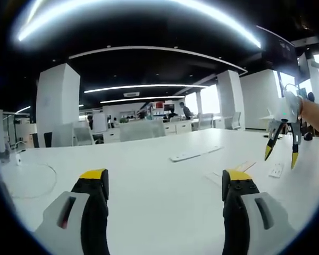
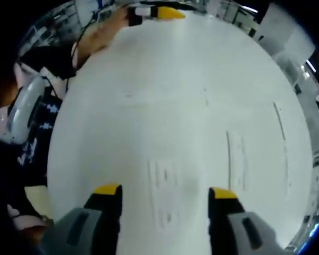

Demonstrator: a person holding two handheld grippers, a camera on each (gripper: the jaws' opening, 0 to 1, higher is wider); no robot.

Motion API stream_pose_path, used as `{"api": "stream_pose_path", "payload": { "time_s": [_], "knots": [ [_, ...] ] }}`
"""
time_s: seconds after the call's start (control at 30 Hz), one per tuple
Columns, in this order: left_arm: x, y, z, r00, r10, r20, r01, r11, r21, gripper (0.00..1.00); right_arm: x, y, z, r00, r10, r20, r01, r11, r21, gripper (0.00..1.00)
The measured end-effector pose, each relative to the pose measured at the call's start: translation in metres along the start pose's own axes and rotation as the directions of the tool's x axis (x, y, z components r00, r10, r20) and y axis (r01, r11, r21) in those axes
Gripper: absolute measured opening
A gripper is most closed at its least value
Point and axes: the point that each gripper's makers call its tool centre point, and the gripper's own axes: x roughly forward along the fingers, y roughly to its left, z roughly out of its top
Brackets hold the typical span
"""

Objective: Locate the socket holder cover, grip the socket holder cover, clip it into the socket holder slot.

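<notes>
Alignment comes first: both tools gape empty. The right tool hangs over a pale socket part on the bench; lowering squarely should help. The left tool waits.

White table wide open; flat white strips lie low near right gripper.

Ceiling-strip glare; washed-out tabletop

White table, flat white strips
</notes>
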Motion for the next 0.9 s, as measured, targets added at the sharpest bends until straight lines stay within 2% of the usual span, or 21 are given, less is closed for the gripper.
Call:
{"api": "stream_pose_path", "payload": {
  "time_s": [0.43, 0.63, 0.9],
  "knots": [
    [0.000, -0.001, -0.001, 1.000, 0.001, -0.007, -0.001, 1.000, 0.004, 0.86, 0.012, 0.003, -0.012, 0.993, 0.059, -0.101, -0.059, 0.998, 0.005, 0.63],
    [0.000, -0.001, -0.001, 1.000, 0.000, -0.007, 0.000, 1.000, 0.005, 0.86, 0.013, -0.002, -0.010, 0.991, 0.057, -0.118, -0.057, 0.998, 0.005, 0.60],
    [-0.001, -0.001, -0.001, 1.000, -0.002, -0.004, 0.002, 1.000, 0.007, 0.86, 0.013, 0.003, -0.009, 0.989, 0.057, -0.138, -0.059, 0.998, -0.013, 0.58]
  ]
}}
